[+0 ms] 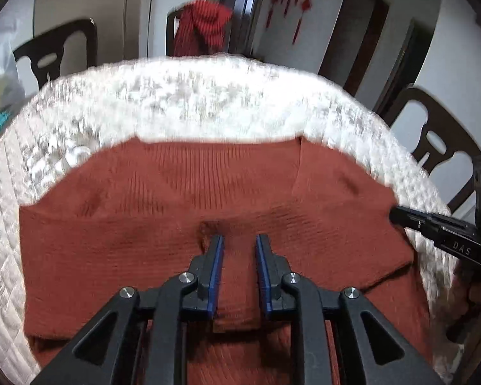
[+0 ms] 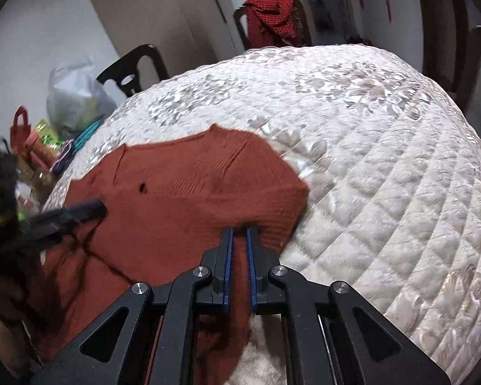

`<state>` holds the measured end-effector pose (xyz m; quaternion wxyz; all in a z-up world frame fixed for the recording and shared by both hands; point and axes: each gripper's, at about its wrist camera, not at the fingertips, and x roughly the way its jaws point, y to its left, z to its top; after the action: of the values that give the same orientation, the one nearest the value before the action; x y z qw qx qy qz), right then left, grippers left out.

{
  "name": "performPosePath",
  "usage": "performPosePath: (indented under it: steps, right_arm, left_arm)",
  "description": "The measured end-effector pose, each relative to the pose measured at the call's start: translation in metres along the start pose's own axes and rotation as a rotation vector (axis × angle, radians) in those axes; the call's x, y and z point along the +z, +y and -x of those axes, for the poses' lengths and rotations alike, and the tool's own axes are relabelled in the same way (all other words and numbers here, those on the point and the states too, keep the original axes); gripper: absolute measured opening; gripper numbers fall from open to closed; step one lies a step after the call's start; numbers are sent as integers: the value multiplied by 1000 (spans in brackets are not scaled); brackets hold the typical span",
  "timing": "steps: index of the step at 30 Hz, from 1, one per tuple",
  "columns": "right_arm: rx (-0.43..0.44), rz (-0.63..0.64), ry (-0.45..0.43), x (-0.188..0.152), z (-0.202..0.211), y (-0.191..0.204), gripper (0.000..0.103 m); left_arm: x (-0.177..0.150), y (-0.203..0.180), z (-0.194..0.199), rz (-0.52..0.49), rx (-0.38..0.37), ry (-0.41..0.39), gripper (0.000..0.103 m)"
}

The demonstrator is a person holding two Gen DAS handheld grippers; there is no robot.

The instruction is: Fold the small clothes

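Rust sweater [image 1: 182,224] flat on near part of quilted desk [image 2: 368,147]; bare quilt beyond and right, clutter at left edge. Left gripper [image 1: 239,240] fingers slightly spread over fabric. Right gripper [image 2: 239,234] fingers pinching sweater's right edge, angled down.

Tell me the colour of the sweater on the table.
Rust red, a ribbed knit sweater; it shows best in the left wrist view.

One rust sweater [image 1: 182,211], two tools (perhaps four chairs [image 1: 61,51] behind).
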<state>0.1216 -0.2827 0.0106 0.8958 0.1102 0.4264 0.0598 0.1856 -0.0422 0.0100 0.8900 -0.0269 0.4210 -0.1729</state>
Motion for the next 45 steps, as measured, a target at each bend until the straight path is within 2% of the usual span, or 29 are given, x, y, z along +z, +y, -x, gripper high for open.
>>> performPosePath:
  steps: [2, 4, 5, 7, 9, 14, 17, 19, 21, 26, 30, 33, 36, 39, 45]
  right_arm:
    - [-23, 24, -23, -2, 10, 6, 7]
    - [12, 56, -34, -12, 21, 15, 7]
    - [29, 85, -17, -23, 24, 21, 7]
    - [5, 137, 24, -37, 16, 27, 8]
    - [8, 125, 13, -38, 20, 26, 9]
    - [14, 139, 14, -43, 36, 32, 10]
    - [39, 180, -11, -48, 44, 45, 11]
    - [43, 195, -27, -46, 47, 51, 22]
    - [38, 195, -27, -40, 41, 52, 26]
    - [-8, 169, -22, -29, 26, 49, 26]
    - [7, 191, -4, -25, 17, 58, 26]
    - [-14, 249, 80, -27, -5, 68, 26]
    - [-48, 277, 64, -25, -5, 79, 26]
    - [-10, 266, 36, -21, 2, 84, 26]
    - [-1, 288, 30, -11, -6, 104, 26]
  left_arm:
    - [-3, 2, 8, 22, -4, 5, 23]
    - [-13, 0, 18, -12, -7, -4, 23]
    - [-18, 0, 20, -34, 10, -2, 23]
    - [-26, 3, 22, -53, 39, 3, 26]
    - [-28, 12, 29, -22, 20, 1, 26]
    - [-42, 25, 56, -6, 42, -29, 26]
    - [-52, 30, 69, 9, 51, -56, 33]
    - [-52, 32, 73, 11, 77, -74, 34]
    - [-46, 34, 72, 16, 92, -80, 35]
    - [-33, 37, 66, 15, 166, -96, 35]
    - [-34, 45, 55, 33, 192, -73, 35]
    - [-38, 54, 46, 52, 203, -34, 35]
    - [-39, 55, 51, 55, 200, -41, 35]
    - [-38, 56, 58, 47, 227, -61, 35]
    - [-39, 71, 58, 81, 267, -57, 35]
